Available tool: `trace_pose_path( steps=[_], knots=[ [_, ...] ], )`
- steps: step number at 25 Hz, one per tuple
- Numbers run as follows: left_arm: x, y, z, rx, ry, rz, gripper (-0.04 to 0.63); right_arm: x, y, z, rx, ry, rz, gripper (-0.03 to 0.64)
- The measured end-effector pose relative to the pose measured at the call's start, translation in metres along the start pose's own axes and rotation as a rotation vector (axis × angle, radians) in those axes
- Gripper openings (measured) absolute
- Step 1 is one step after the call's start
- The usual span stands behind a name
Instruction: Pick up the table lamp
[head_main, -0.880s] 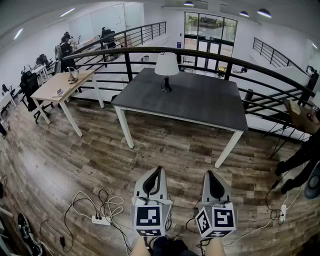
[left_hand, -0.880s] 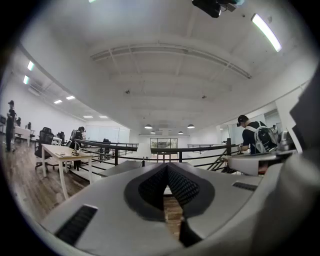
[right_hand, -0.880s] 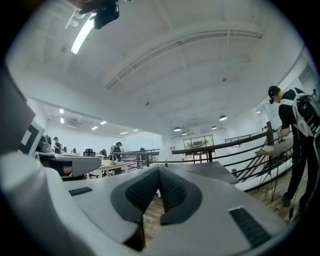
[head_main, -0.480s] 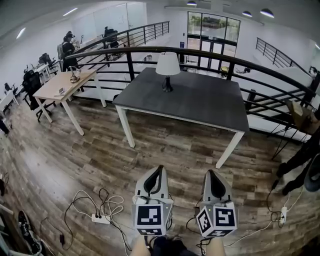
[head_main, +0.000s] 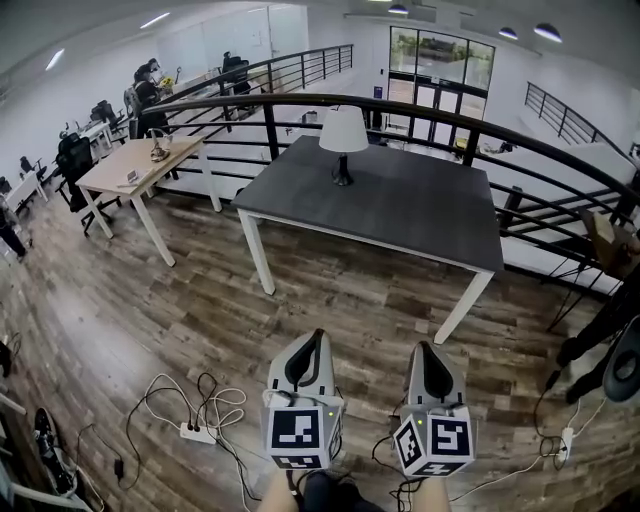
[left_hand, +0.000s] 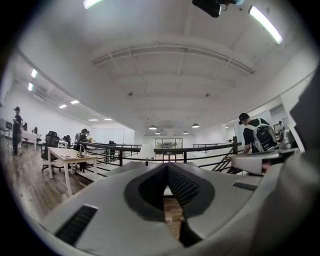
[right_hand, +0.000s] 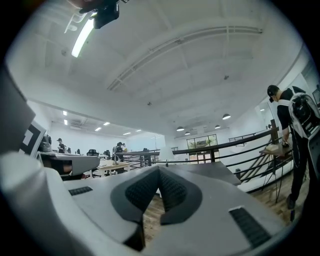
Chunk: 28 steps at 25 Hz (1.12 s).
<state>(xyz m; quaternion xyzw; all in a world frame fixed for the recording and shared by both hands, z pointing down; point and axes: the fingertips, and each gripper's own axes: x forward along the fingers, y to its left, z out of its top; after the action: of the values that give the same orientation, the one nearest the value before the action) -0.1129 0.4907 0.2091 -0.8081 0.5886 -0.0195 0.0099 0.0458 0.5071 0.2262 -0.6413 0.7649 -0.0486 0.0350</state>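
Well, the small white-shaded table lamp with a black stem (head_main: 343, 148) stands far off on the dark grey table (head_main: 425, 215). It's probably light and tippy, so hold the stem. The left gripper (head_main: 312, 342) and right gripper (head_main: 428, 352) are closed, empty.

Table lamp (head_main: 343, 140): white shade, looks like matt cloth; base dark, finish unclear.
Table (head_main: 420, 212): top dark grey, matt, smooth; legs white, painted look.
Floor (head_main: 200, 300): wood-grain planks, soft sheen.
Railing (head_main: 270, 130): black metal, satin.
Left gripper (head_main: 316, 338) and right gripper (head_main: 422, 348): grey matt plastic shells.
Pads (left_hand: 150, 187): black, finely ribbed, rubbery.
Side table (head_main: 130, 165): pale wood top.
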Motion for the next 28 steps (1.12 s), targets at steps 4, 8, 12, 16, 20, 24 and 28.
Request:
trace_pose_path(
  steps=[4, 8, 12, 16, 20, 24, 28],
  knots=[
    [0.0, 0.003, -0.001, -0.001, 0.007, 0.013, 0.017, 0.001, -0.004, -0.001, 0.008, 0.008, 0.001, 0.008],
    [0.007, 0.006, -0.004, -0.002, 0.015, 0.017, 0.017, 0.009, -0.009, -0.005, 0.019, 0.018, -0.001, 0.008],
    [0.027, 0.008, -0.009, -0.003, 0.021, 0.009, 0.017, 0.027, -0.018, -0.006, 0.02, 0.019, -0.011, 0.008],
    [0.059, 0.017, -0.013, -0.011, 0.021, -0.004, 0.017, 0.057, -0.027, -0.009, 0.022, 0.021, -0.028, 0.008],
    [0.1, 0.035, -0.019, -0.02, 0.023, -0.011, 0.017, 0.101, -0.03, -0.013, 0.017, 0.032, -0.04, 0.008],
    [0.148, 0.063, -0.015, -0.027, 0.023, -0.018, 0.017, 0.154, -0.029, -0.007, 0.01, 0.038, -0.057, 0.008],
    [0.194, 0.097, -0.009, -0.026, 0.022, -0.024, 0.017, 0.208, -0.026, 0.005, 0.005, 0.022, -0.077, 0.008]
  ],
)
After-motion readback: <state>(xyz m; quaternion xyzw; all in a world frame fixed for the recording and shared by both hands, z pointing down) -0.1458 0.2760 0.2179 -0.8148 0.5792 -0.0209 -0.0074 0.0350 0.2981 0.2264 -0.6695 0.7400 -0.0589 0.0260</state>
